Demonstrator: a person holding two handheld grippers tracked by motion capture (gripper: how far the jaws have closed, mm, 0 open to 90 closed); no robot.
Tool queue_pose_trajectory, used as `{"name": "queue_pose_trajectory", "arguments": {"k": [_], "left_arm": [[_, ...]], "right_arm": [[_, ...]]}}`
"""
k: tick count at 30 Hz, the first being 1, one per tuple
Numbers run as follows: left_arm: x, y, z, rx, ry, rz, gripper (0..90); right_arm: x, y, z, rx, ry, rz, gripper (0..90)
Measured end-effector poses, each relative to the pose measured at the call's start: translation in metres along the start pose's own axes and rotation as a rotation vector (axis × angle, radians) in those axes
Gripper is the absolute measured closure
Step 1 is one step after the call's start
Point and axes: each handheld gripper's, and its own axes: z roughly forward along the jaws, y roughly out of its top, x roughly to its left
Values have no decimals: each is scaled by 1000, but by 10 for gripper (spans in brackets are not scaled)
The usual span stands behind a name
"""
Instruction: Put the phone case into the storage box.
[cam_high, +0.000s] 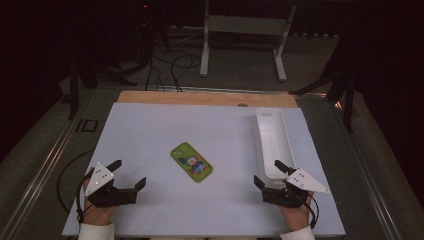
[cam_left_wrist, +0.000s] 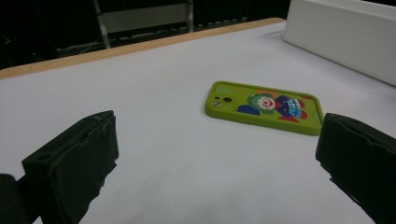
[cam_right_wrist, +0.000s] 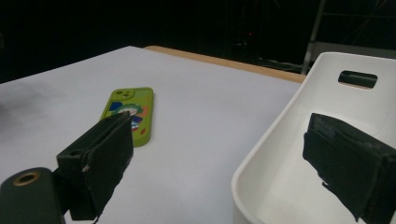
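A green phone case (cam_high: 191, 161) with a cartoon clown print lies flat near the middle of the white table top (cam_high: 165, 130). It shows ahead in the left gripper view (cam_left_wrist: 264, 106) and to the left in the right gripper view (cam_right_wrist: 129, 114). My left gripper (cam_high: 131, 173) rests open at the front left, nothing between its jaws. My right gripper (cam_high: 270, 173) stands open at the front right, beside the near end of a long white bin (cam_high: 272, 140), whose rim (cam_right_wrist: 261, 144) sits between its jaws.
The white bin runs from the front right toward the back right edge and has a handle slot (cam_right_wrist: 357, 78) at its far end. A wooden strip (cam_high: 205, 97) borders the table's far side. A white metal stand (cam_high: 245, 35) and cables are on the floor beyond.
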Motion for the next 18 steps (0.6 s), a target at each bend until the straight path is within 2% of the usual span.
{"name": "queue_pose_trajectory", "arguments": {"k": [11, 18], "left_arm": [[0, 0, 0, -2, 2, 1, 0], [-2, 5, 4, -2, -18, -16, 0]], "right_arm": [[1, -1, 0, 0, 2, -3, 85], [1, -2, 0, 3, 1, 4, 85]]}}
